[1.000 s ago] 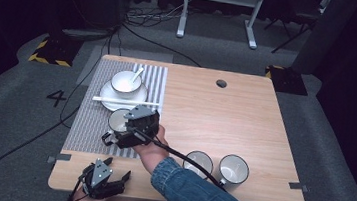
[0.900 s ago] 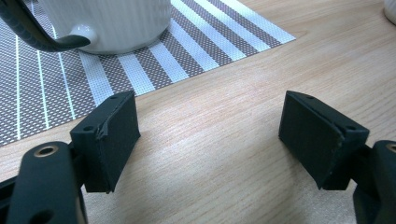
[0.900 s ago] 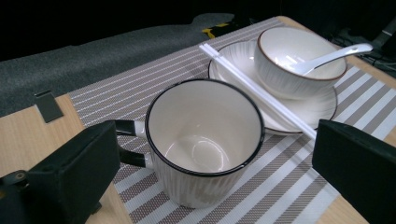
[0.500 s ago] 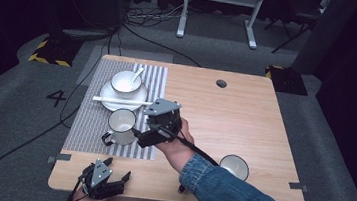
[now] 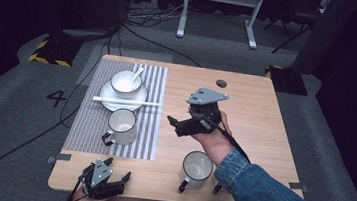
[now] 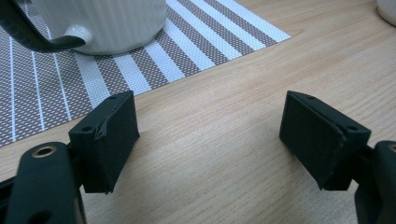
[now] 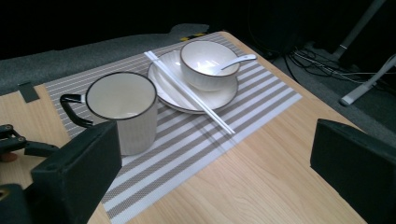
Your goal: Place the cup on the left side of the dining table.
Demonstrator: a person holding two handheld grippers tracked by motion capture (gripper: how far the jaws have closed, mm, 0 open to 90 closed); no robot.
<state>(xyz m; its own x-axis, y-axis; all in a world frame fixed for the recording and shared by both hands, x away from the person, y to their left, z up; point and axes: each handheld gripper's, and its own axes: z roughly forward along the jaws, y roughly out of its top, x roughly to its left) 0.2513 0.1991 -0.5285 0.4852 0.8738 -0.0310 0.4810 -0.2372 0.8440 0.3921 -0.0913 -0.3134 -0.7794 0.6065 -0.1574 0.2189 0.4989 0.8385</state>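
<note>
High view, from left: the left gripper (image 5: 103, 182) rests at the table's near edge, jaws spread and empty, the white ribbed mug with a black handle (image 5: 122, 126) on the grey striped placemat (image 5: 149, 130) just beyond its fingertips. The right gripper (image 5: 178, 125), jaws apart and holding nothing though just narrowing, hovers beside that mug; the next white mug (image 5: 196, 169) sits behind its fingers, near the wrist. I'd swing back and square up to the rim before closing.

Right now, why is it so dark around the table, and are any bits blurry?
High view: light falls on the table alone, so the floor beyond goes black. Left gripper view: the near pads look soft, the mat sharp. Right gripper view: the black pads blur, while the mug stays crisp.
</note>
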